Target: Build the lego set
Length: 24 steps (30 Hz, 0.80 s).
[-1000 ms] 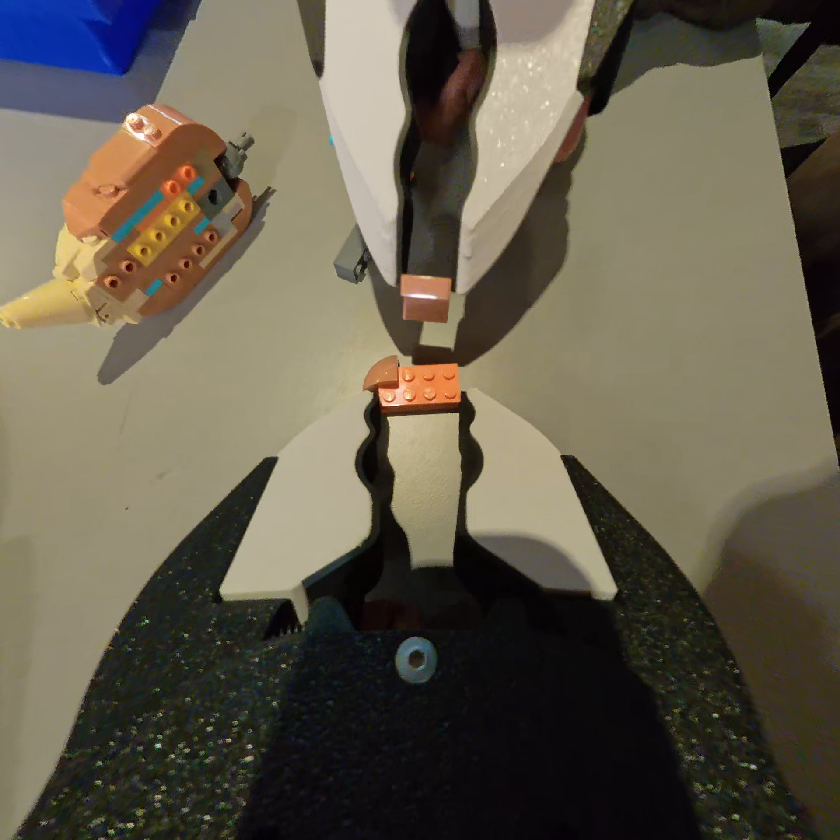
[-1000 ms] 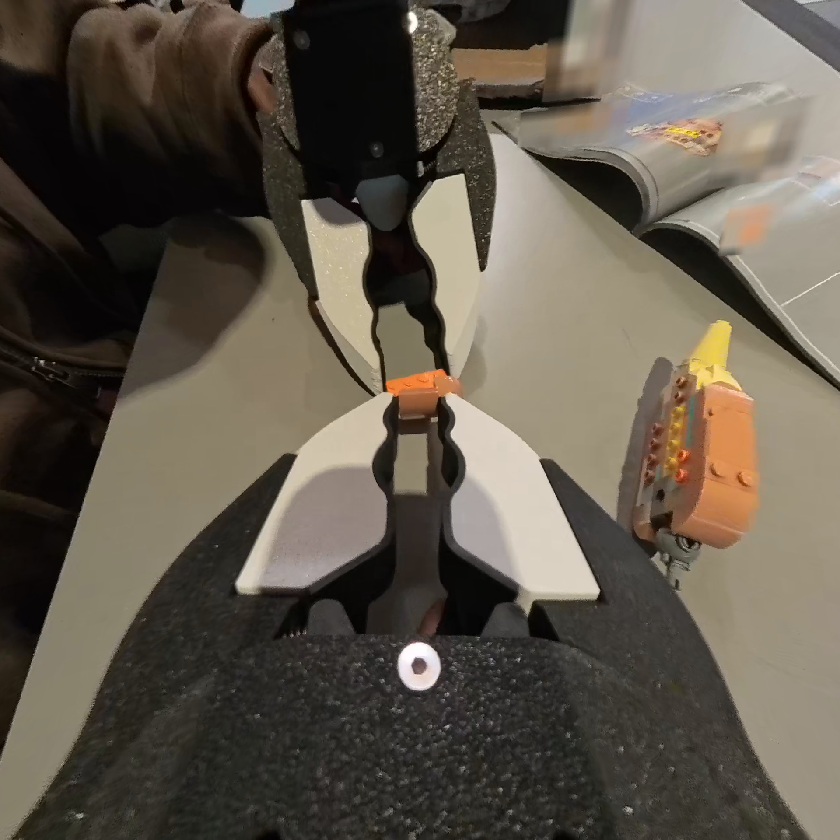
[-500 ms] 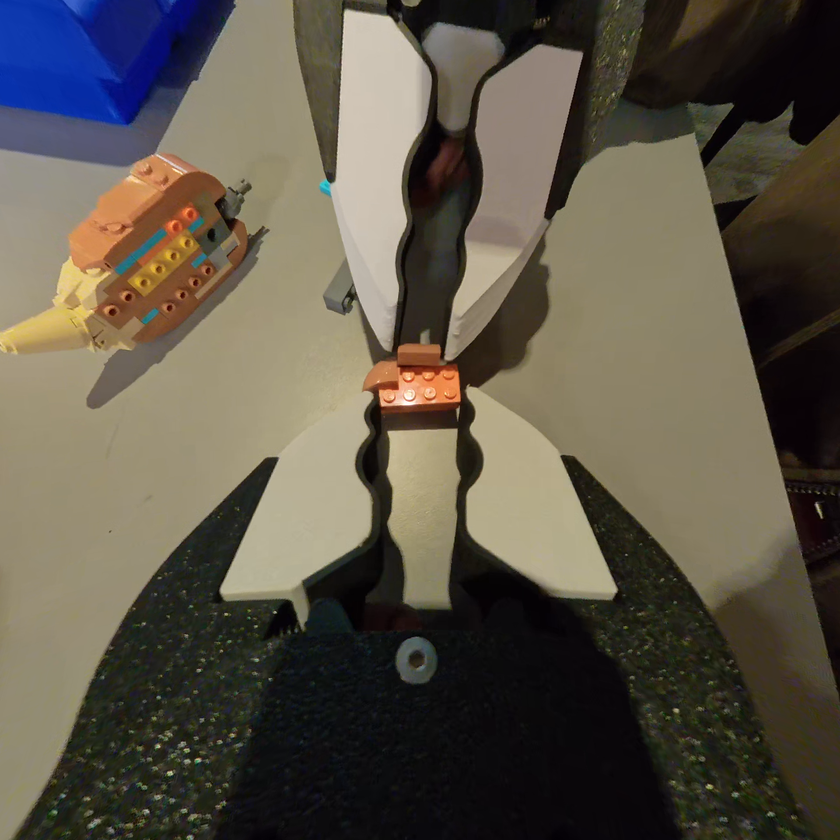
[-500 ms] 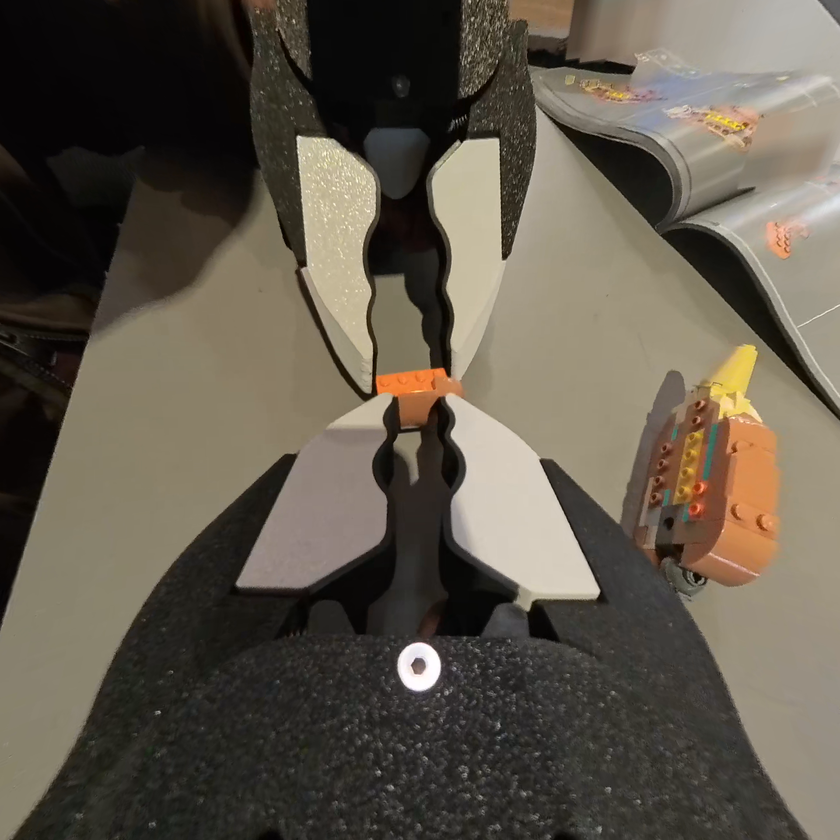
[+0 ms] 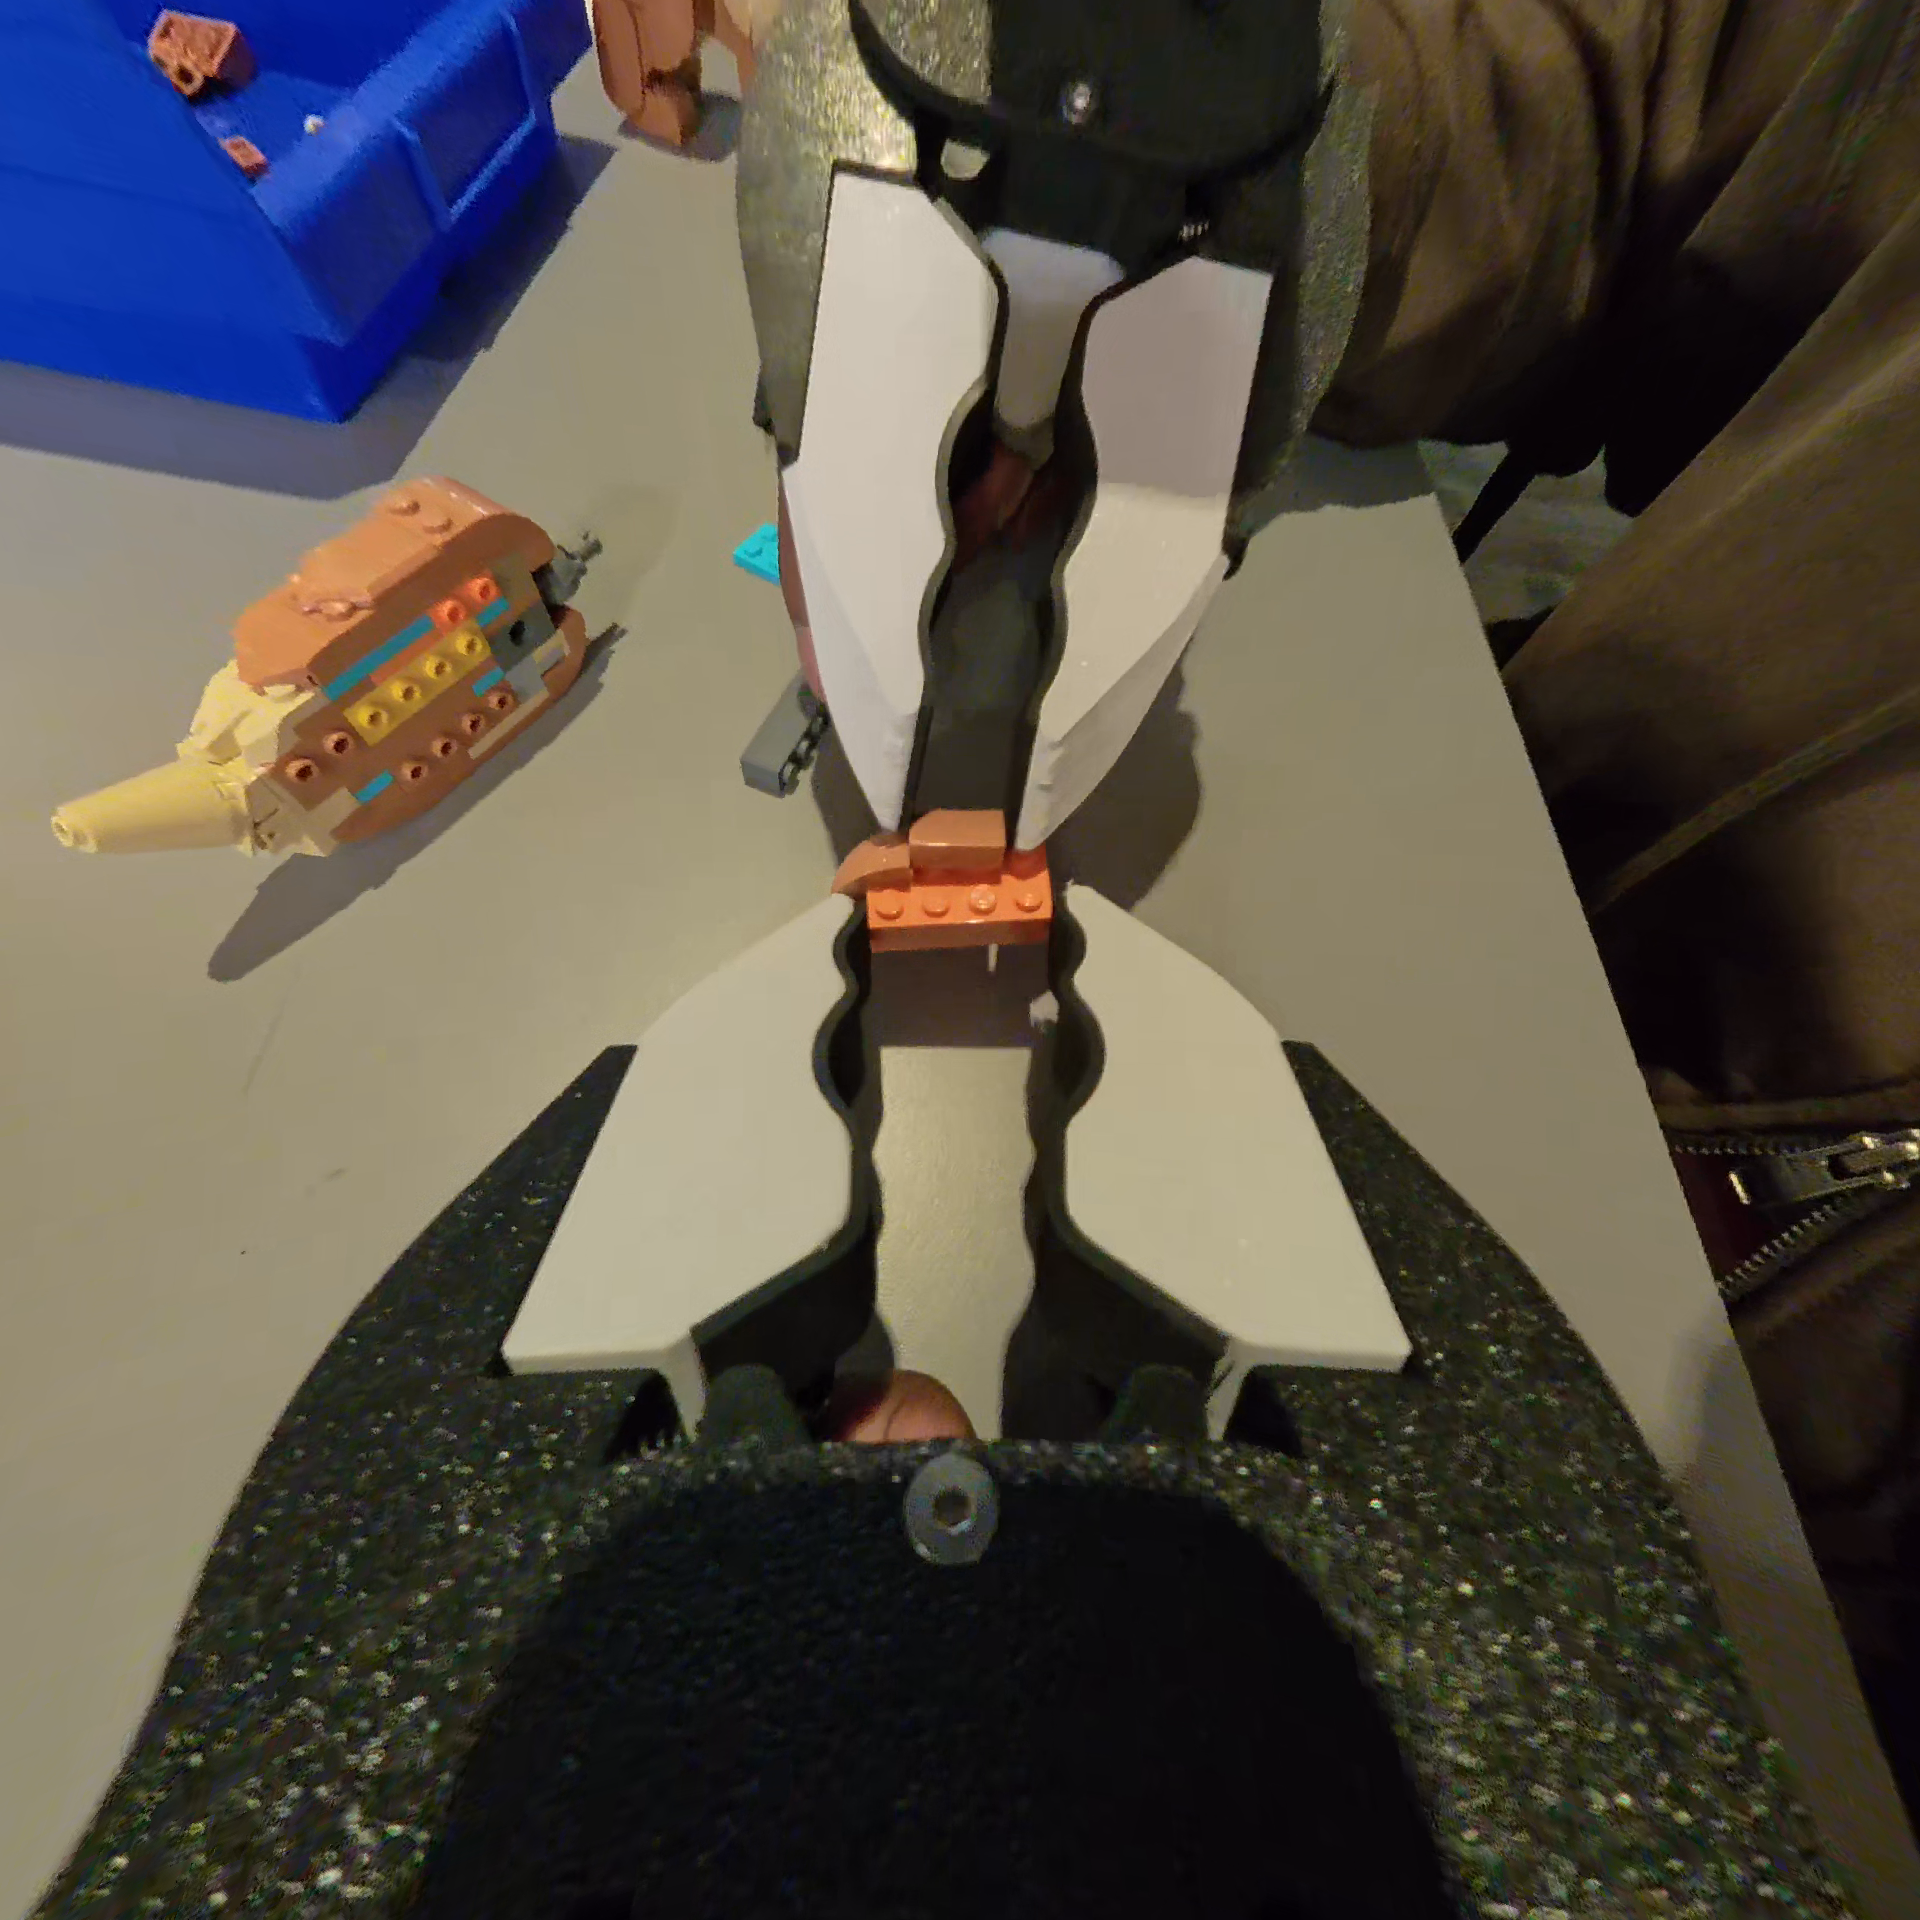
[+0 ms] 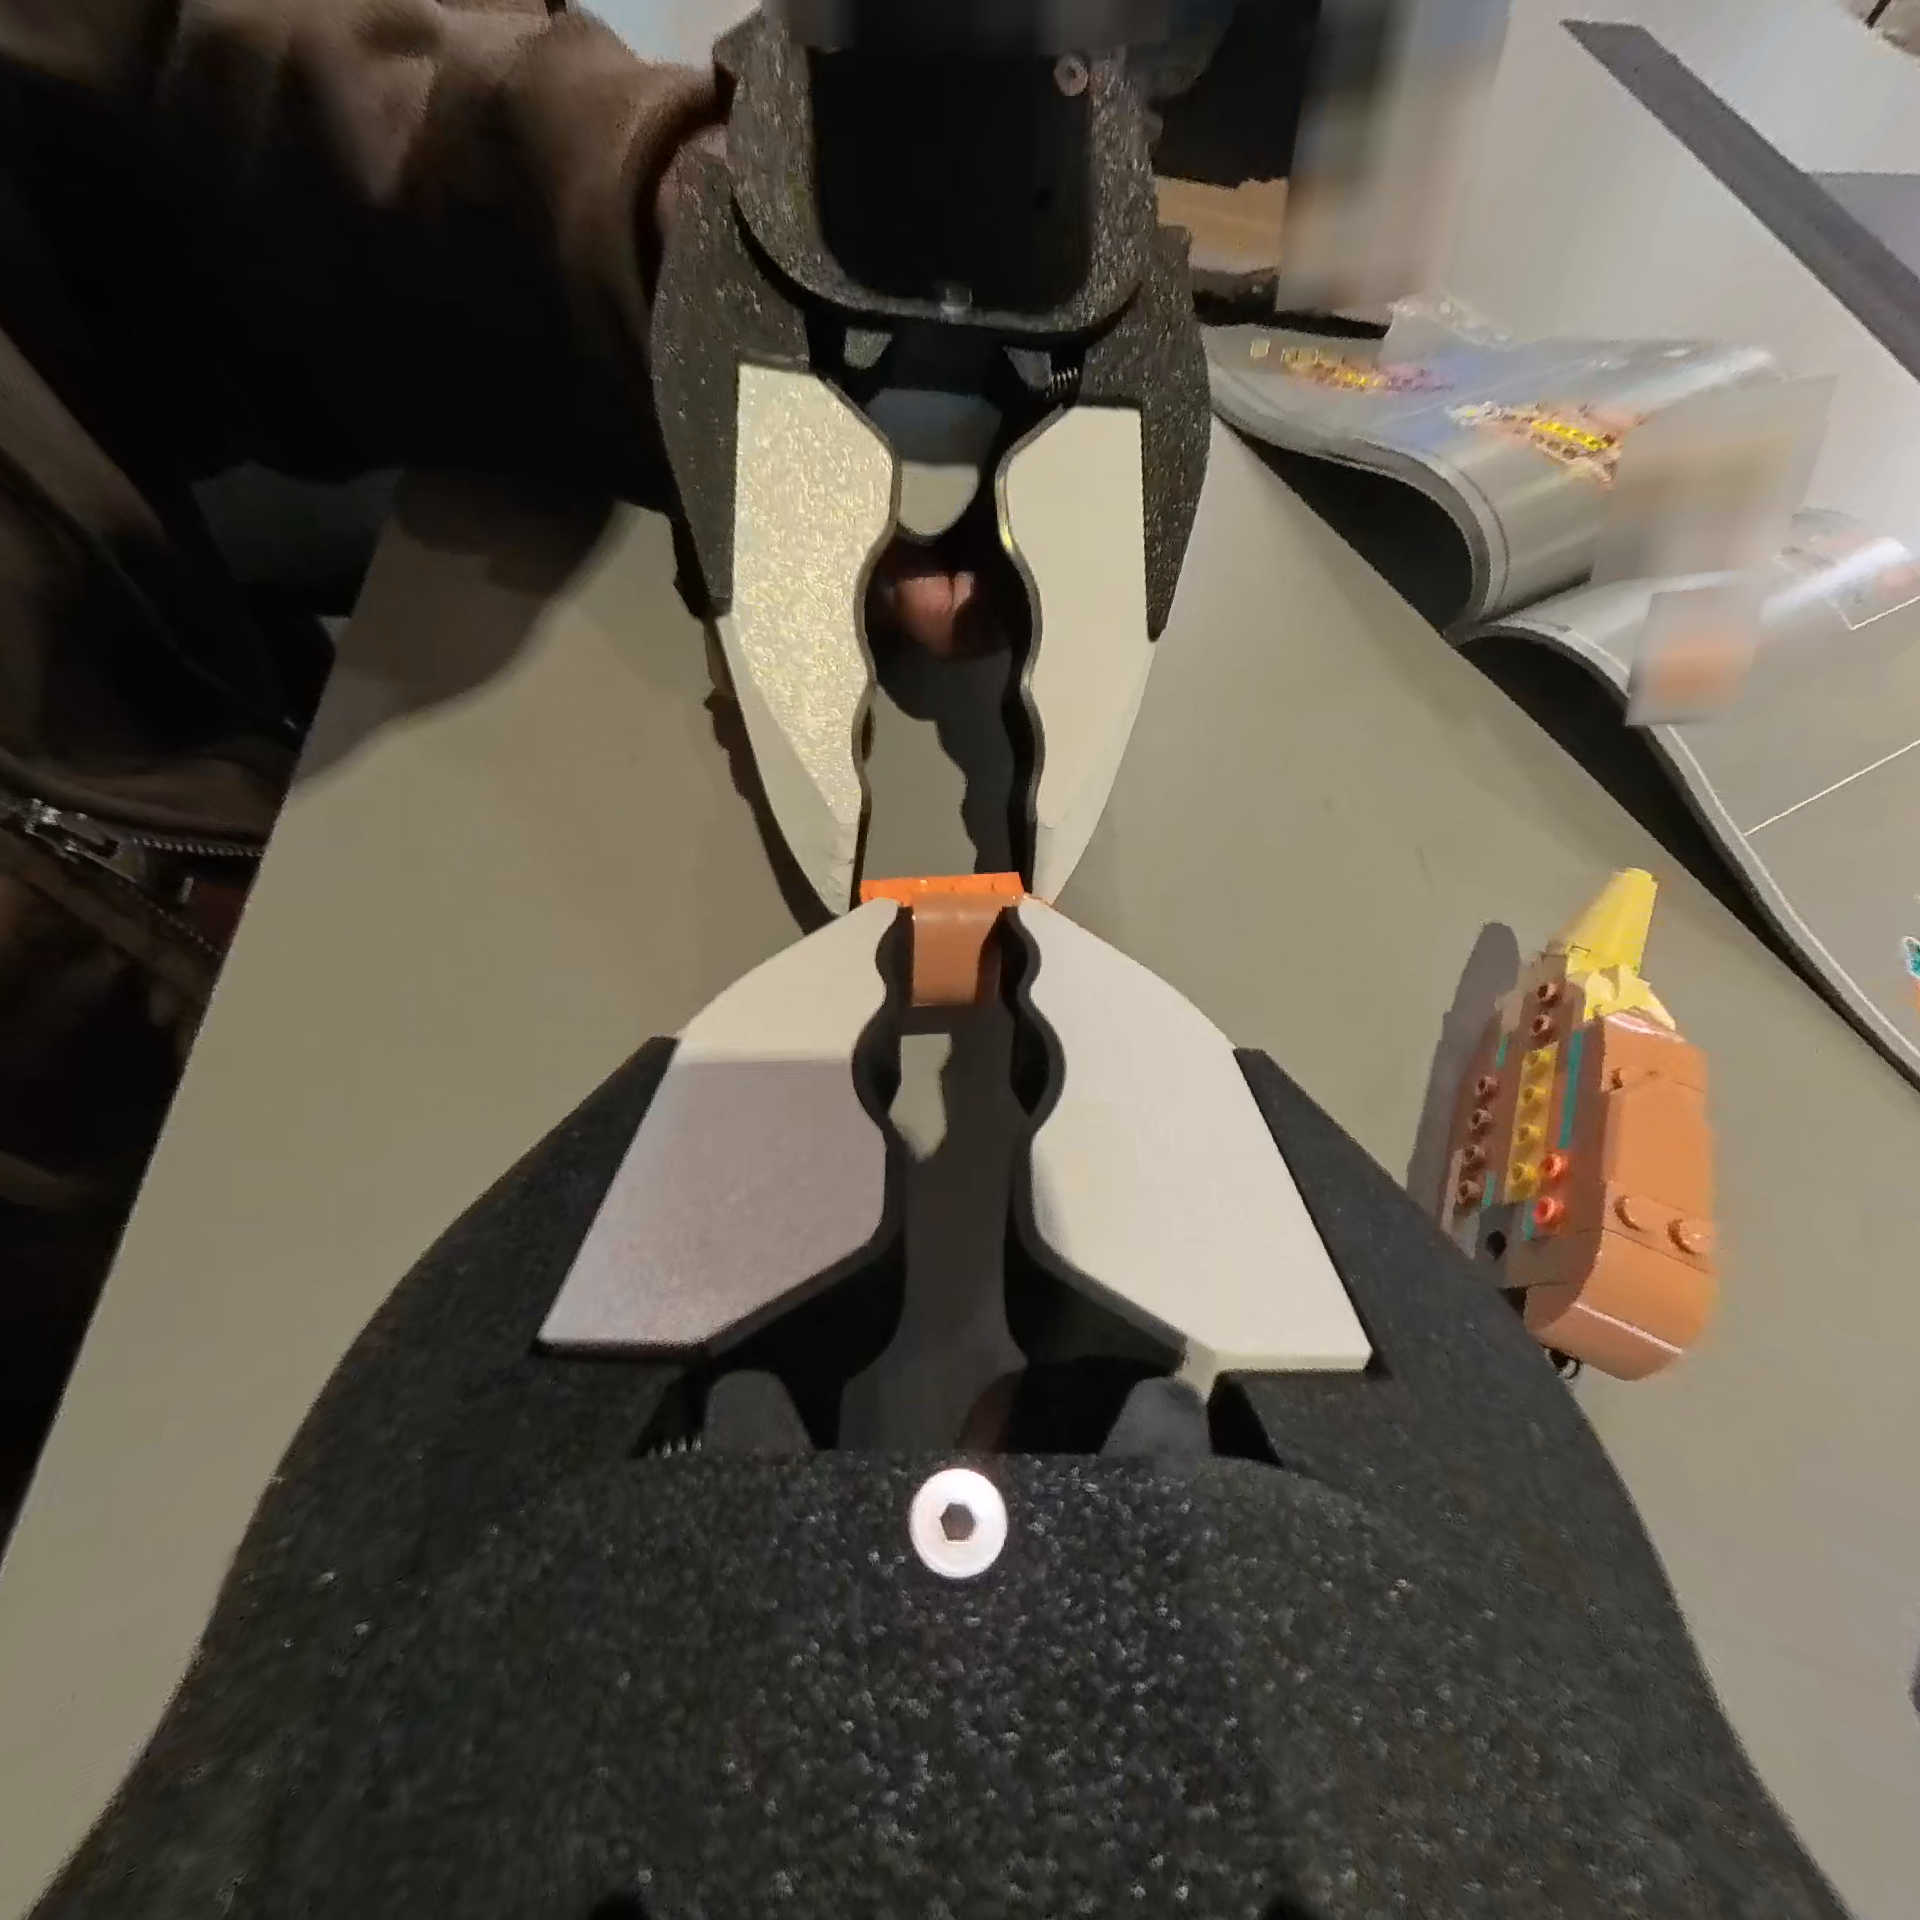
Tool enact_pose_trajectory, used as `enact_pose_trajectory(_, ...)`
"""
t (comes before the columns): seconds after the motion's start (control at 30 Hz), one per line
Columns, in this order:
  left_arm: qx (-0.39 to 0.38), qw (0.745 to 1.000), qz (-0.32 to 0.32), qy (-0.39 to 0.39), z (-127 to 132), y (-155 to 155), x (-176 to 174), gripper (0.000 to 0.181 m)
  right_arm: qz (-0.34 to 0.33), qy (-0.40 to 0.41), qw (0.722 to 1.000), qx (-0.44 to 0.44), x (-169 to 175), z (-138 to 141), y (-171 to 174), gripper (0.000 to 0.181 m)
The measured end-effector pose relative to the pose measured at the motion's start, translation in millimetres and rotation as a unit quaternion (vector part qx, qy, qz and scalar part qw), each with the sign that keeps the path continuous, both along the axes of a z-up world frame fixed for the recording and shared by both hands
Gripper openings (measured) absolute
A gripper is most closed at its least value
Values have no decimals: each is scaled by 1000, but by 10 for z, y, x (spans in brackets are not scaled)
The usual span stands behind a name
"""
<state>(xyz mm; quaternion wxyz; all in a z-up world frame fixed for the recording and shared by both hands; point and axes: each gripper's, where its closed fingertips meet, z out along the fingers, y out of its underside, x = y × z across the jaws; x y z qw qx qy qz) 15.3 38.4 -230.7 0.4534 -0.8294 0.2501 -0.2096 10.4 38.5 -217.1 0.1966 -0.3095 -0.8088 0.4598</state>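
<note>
The left gripper (image 5: 956,920) clamps the orange plate (image 5: 958,909) by its ends, above the table (image 5: 416,1039). The right gripper (image 6: 951,914) faces it tip to tip and pinches a brown slope (image 6: 948,961), which rests on the plate's studs. A curved brown piece (image 5: 868,864) sits at the plate's left end. The partial model (image 5: 343,675) lies on the table, well to the left gripper's left.

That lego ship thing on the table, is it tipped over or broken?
Yes, tipped, it seems. The lego model lies on the grey table, its studs facing sideways and up rather than straight up. Nothing looks snapped. Loose bits lie near it: a teal piece and a grey piece.
</note>
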Motion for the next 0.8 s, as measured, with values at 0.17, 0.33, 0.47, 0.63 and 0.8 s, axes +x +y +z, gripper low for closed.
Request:
enact_pose_trajectory(0.17,30,999,-7,-39,129,2,12,33,-1,15,999,-28,1,140,-7,16)
enact_pose_trajectory(0.33,64,994,-15,-88,293,4,38,33,0,26,998,-61,4,308,-23,16)
enact_pose_trajectory(0.47,91,987,-16,-131,424,2,28,33,-3,33,996,-88,-11,436,-25,16)
enact_pose_trajectory(0.63,112,980,-18,-165,526,-15,15,33,-7,41,993,-109,-26,536,-40,16)
enact_pose_trajectory(0.8,118,976,-20,-180,563,-23,15,33,-8,40,992,-118,-36,570,-52,16)
